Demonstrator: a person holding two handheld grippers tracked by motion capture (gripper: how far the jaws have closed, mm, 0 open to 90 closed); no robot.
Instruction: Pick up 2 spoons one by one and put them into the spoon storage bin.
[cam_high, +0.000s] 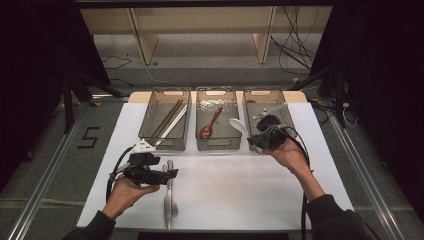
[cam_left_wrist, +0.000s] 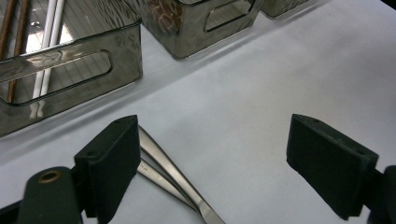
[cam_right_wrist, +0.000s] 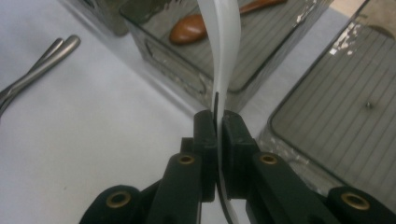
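The right gripper (cam_right_wrist: 218, 122) pinches the handle of a white spoon (cam_high: 239, 126), lifted over the gap between the middle bin (cam_high: 215, 143) and the right bin (cam_high: 264, 93), its bowl pointing to ten o'clock. In the middle bin lies a brown spoon (cam_high: 210, 125). At seven o'clock on the table (cam_high: 240, 185), the left gripper (cam_left_wrist: 212, 154) rests with jaws spread wide beside a fork (cam_high: 171, 192) and a knife (cam_high: 165, 195).

I see white spoon (cam_right_wrist: 223, 51): glossy smooth plastic, poss. ceramic | bins (cam_high: 218, 143): smoky clear plastic, shiny, ribbed floors | brown spoon (cam_high: 210, 125): polished wood look | fork (cam_high: 170, 192) + knife (cam_high: 164, 197): bright metal | mat (cam_high: 240, 190): matt white | my jaw pads (cam_left_wrist: 112, 163): matt black, rubbery | chopsticks (cam_high: 168, 119): wood + white plastic
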